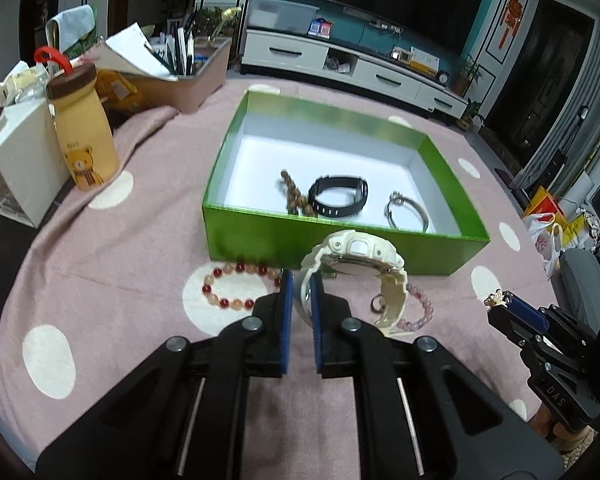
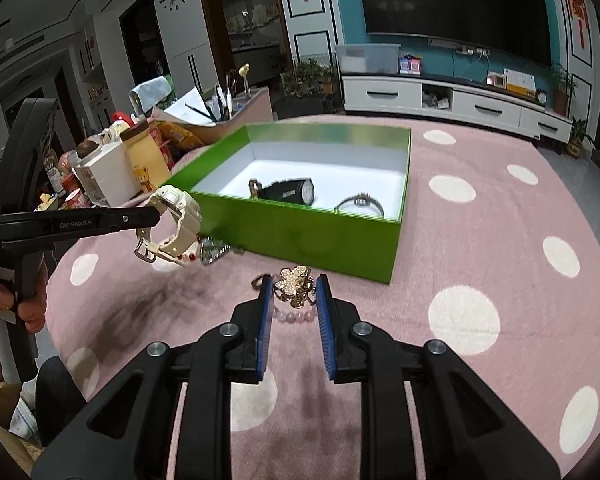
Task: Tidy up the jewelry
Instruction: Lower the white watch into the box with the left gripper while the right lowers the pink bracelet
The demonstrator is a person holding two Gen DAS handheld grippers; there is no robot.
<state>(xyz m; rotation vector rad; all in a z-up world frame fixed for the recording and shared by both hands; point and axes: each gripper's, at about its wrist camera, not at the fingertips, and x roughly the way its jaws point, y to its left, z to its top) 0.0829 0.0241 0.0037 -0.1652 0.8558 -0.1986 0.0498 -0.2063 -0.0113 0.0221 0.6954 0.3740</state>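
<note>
I have the cream digital watch (image 1: pixel 354 258) pinched by its strap in my left claw (image 1: pixel 302 292), whose jaws are almost fully together on the band; the watch hangs clear of the tabletop, just short of the near wall of the green box (image 1: pixel 340 246). My right claw (image 2: pixel 291 292) is partly closed around a gold flower-shaped brooch (image 2: pixel 294 282), which sits between the blue pads (image 2: pixel 265 320) and looks lifted off the cloth.

Inside the box lie a black watch (image 1: pixel 338 196), a wooden bead bracelet (image 1: pixel 294 196) and a thin silver bracelet watch (image 1: pixel 406 210). Still out on the pink polka-dot cloth (image 1: pixel 120 280) are a red and peach bead bracelet (image 1: pixel 236 284), a pale pink bead bracelet (image 1: pixel 424 312) and a small ring (image 1: pixel 377 303), all near the watch's dangling strap.

The risks I see: the grip is on one strap only, so the heavy case could swing and slip out if I move quickly. The loose buckle end hangs low and may snag the pink beads or clip the box wall if I don't clear it. The brooch is small and knobbly; held at its edges, it could twist and drop. Both claws heading for the same box could also collide.
</note>
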